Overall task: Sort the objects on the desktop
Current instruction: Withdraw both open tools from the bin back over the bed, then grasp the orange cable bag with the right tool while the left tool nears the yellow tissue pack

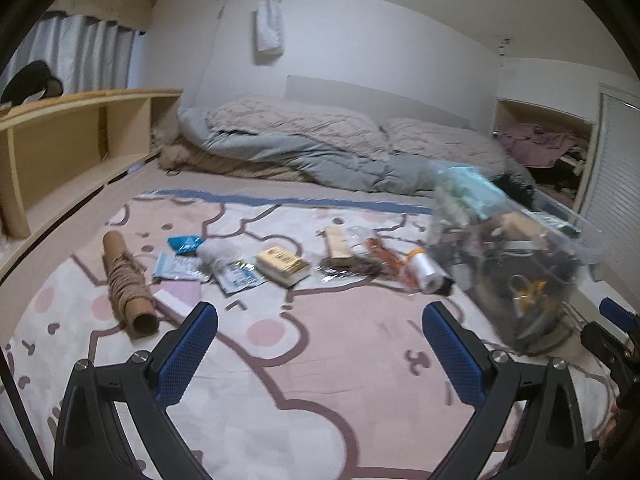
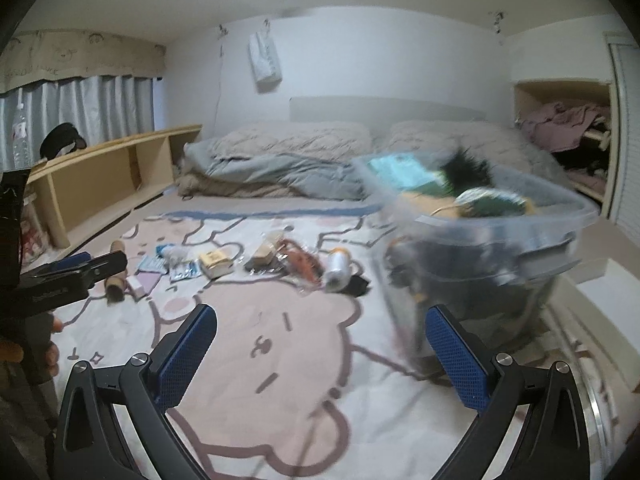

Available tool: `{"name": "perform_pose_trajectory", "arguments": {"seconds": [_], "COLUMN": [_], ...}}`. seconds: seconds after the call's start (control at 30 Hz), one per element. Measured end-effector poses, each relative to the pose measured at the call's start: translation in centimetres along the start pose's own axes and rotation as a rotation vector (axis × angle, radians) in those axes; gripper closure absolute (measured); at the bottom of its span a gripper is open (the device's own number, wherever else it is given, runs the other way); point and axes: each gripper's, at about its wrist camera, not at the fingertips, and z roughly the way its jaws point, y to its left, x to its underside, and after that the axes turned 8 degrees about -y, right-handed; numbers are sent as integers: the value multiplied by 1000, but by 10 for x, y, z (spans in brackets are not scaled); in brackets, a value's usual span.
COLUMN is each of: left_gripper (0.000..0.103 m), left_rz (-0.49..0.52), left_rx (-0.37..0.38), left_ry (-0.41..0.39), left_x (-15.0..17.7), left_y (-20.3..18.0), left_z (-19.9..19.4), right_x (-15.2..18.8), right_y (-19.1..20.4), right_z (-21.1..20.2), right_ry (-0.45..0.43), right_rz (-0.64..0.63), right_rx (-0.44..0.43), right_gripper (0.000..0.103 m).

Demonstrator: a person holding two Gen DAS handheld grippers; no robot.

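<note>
Small objects lie in a row across a pink cartoon-print sheet [image 1: 320, 344]: a cardboard tube wound with twine [image 1: 127, 280], blue packets [image 1: 182, 243], a yellow box [image 1: 282, 266], a wooden block [image 1: 335, 242], orange cord [image 1: 386, 262] and a white spool [image 1: 426, 272]. At the right stands a clear plastic bin [image 2: 480, 236], full of mixed items and blurred. My left gripper [image 1: 320, 348] is open above the sheet, short of the row. My right gripper [image 2: 320, 352] is open too, its right finger just before the bin [image 1: 516, 272].
A folded grey duvet [image 1: 320, 152] and pillows lie at the bed's far end. Along the left runs a wooden shelf unit [image 1: 72, 140]. Right of the bed, a wall niche [image 2: 568, 136] holds clothes. The left gripper's tip [image 2: 92, 264] shows at the right wrist view's left edge.
</note>
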Motion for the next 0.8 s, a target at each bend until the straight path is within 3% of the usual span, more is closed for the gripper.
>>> {"name": "perform_pose_trajectory", "arguments": {"seconds": [0.4, 0.6, 0.77, 0.8], "left_gripper": [0, 0, 0, 0], "left_rz": [-10, 1, -21, -35], "left_rx": [-78, -71, -64, -58], "left_ry": [64, 126, 205, 233], "left_x": [28, 42, 57, 60], "left_y": [27, 26, 29, 30], "left_z": [42, 62, 78, 83], "right_x": [16, -4, -30, -35], "right_y": [20, 27, 33, 34], "right_z": [65, 117, 180, 192], "right_ry": [96, 160, 194, 202], "right_rz": [69, 36, 8, 3], "right_rx": [-27, 23, 4, 12], "right_gripper": [0, 0, 0, 5]}}
